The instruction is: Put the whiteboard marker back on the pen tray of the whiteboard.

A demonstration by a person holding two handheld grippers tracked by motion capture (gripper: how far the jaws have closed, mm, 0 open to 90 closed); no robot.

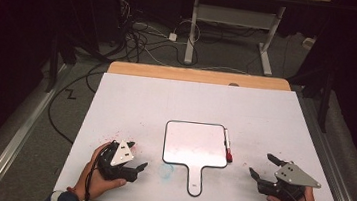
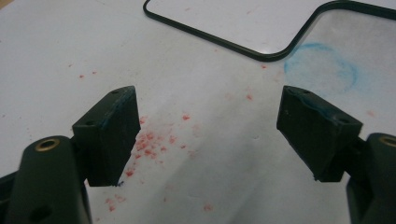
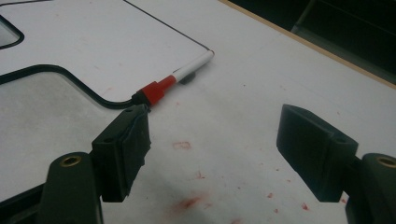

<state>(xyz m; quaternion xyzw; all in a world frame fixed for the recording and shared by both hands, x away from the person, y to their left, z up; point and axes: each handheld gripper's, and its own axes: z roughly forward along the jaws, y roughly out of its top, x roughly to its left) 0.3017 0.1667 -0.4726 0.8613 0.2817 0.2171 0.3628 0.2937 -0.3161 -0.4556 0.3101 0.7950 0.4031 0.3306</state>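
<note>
Fingers [image 3: 126, 149] of the right gripper [image 1: 268, 171] spread wide, released, grasping nothing; bench surface bare between them, dotted with red smears. Pointed toward the marker [image 3: 175, 79], whose red cap lies just ahead of the nearer finger, apart from it, not touched. Probably lined up that way for an approach to the pen from its capped end.

Fingers [image 2: 109, 133] of the left gripper [image 1: 134, 155] likewise parted and empty, hovering low over the white sheet, red specks scattered beneath. Aimed at the lower left corner of the whiteboard [image 2: 243, 23], near a faint blue ring [image 2: 322, 70] rubbed onto the sheet. Likely stationed there to steady the board by its edge or handle once writing starts.

Farther out: small paddle-shaped whiteboard [image 1: 196, 143] flat in the middle of the bench [image 1: 132, 90], handle pointing back toward the person, within easy reach of either hand. Marker [image 1: 227, 146] lying along the board's right edge, touching or just beside the rim, cap toward the near side; placed on the right, so handy for the right gripper. Board face blank apart from a faint pinkish haze.

Both hands resting at the near edge of the bench, one each side of the handle, well apart from each other. Beyond the bench, cables across the floor and the legs of another desk.
</note>
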